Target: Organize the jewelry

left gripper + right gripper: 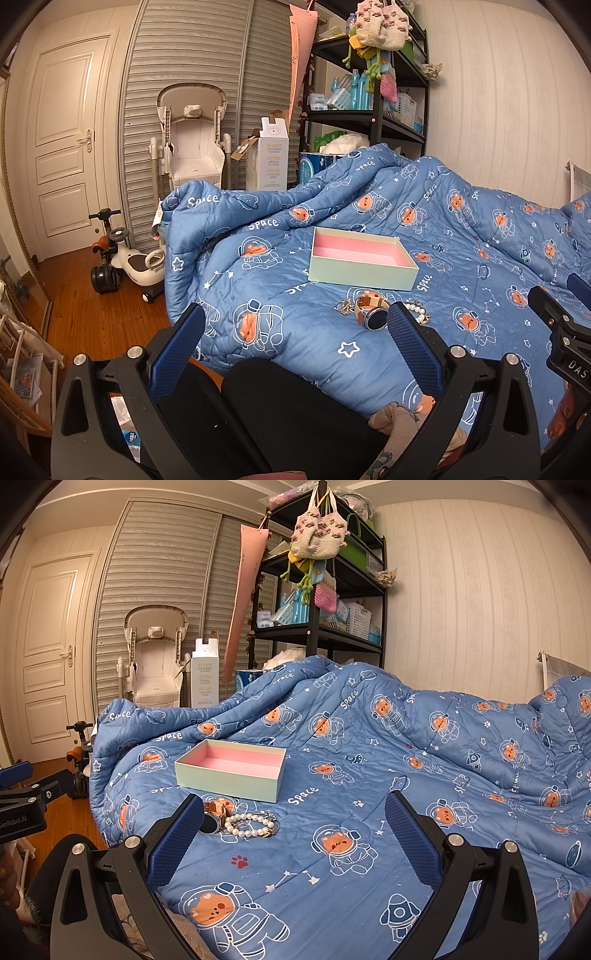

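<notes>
An open pale green box (pixel 360 257) with a pink lining lies on the blue quilt (pixel 303 325); it also shows in the right wrist view (pixel 231 770). In front of it lie a watch with a tan strap (pixel 371 312), a small silver piece (pixel 344 306) and a pearl bracelet (pixel 419 310). The right wrist view shows the watch (pixel 214 818) and the pearl bracelet (pixel 251 825) side by side. My left gripper (pixel 297 325) is open and empty, short of the jewelry. My right gripper (pixel 293 814) is open and empty, with its left fingertip next to the watch.
The quilt (pixel 406 775) is rumpled and rises behind the box. A black shelf rack (pixel 325 602) stands beyond the bed. A white high chair (pixel 192 136), a ride-on toy (pixel 125 258) and a door (pixel 62 147) are at the left on a wooden floor.
</notes>
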Demonstrator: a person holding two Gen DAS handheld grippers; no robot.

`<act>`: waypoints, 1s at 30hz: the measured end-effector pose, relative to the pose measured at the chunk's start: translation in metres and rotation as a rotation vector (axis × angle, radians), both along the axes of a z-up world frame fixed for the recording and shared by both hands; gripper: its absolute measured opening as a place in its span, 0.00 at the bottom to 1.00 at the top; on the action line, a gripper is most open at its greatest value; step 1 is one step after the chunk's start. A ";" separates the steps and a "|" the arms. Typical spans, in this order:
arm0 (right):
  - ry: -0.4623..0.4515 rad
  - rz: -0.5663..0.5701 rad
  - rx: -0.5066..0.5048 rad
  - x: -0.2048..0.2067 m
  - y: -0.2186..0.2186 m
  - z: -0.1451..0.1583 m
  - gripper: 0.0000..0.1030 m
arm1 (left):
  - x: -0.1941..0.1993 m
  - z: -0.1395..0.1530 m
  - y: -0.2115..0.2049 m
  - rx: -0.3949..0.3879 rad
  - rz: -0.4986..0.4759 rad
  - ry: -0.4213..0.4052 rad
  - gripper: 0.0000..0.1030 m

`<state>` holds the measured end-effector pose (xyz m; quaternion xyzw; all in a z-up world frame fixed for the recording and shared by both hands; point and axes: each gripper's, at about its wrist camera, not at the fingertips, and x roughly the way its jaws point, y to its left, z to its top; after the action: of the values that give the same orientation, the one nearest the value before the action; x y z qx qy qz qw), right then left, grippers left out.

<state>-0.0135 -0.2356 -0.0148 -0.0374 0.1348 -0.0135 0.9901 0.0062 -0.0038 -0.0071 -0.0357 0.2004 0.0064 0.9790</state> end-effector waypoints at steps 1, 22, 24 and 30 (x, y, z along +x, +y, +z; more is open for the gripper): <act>0.000 0.000 0.000 0.000 0.000 0.000 0.94 | 0.000 0.000 0.000 0.000 0.000 0.000 0.94; 0.002 0.001 0.000 0.000 0.000 0.001 0.94 | -0.001 0.001 0.000 0.002 0.000 0.002 0.94; 0.003 0.000 0.001 -0.001 0.001 0.003 0.94 | -0.001 0.001 0.000 0.002 0.000 0.002 0.94; 0.014 0.003 0.003 0.002 -0.006 -0.003 0.94 | -0.002 -0.011 -0.003 0.004 -0.010 0.013 0.94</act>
<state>-0.0113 -0.2415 -0.0174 -0.0363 0.1416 -0.0116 0.9892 0.0038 -0.0067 -0.0183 -0.0326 0.2071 0.0021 0.9778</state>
